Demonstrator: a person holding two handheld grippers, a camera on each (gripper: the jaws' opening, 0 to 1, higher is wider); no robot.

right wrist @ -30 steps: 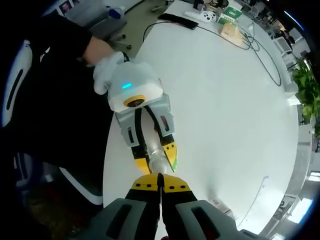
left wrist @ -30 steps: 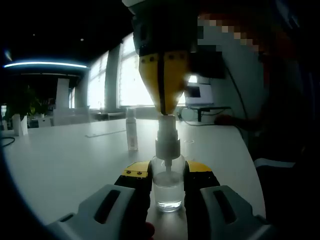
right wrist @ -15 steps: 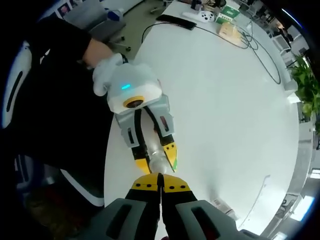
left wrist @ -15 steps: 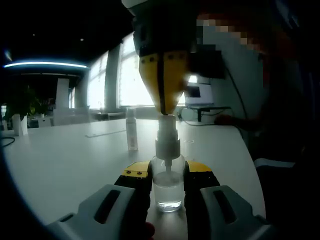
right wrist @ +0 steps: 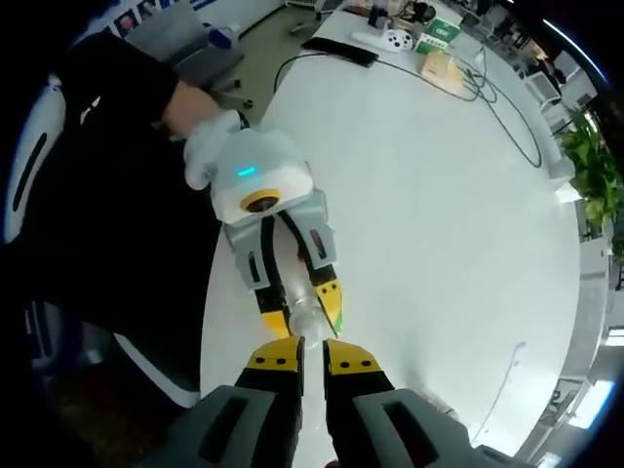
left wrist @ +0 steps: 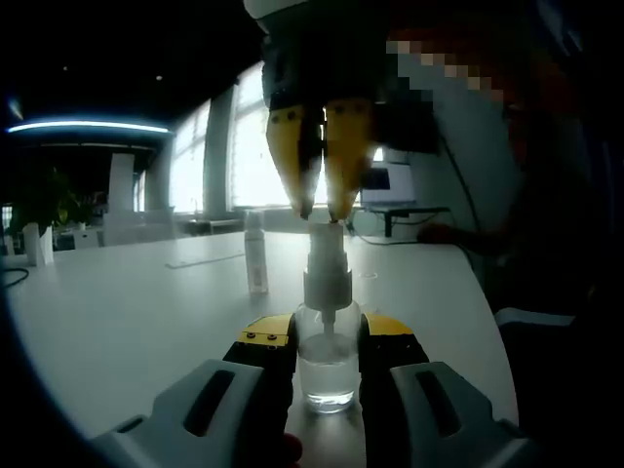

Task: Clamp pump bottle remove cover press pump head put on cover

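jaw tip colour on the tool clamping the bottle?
Yellow tips on the left tool, grey bodies behind; clearest in the left gripper view, either side of the clear pump bottle.

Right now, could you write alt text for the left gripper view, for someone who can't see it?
A yellow-tipped claw clamps a small clear pump bottle upright on a white table. A second claw hangs above the pump head, slightly open. The cover stands behind.

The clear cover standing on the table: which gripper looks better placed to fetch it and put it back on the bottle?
The right gripper, probably: its jaws are open above the pump bottle, while the left gripper clamps it. The cover stands behind.
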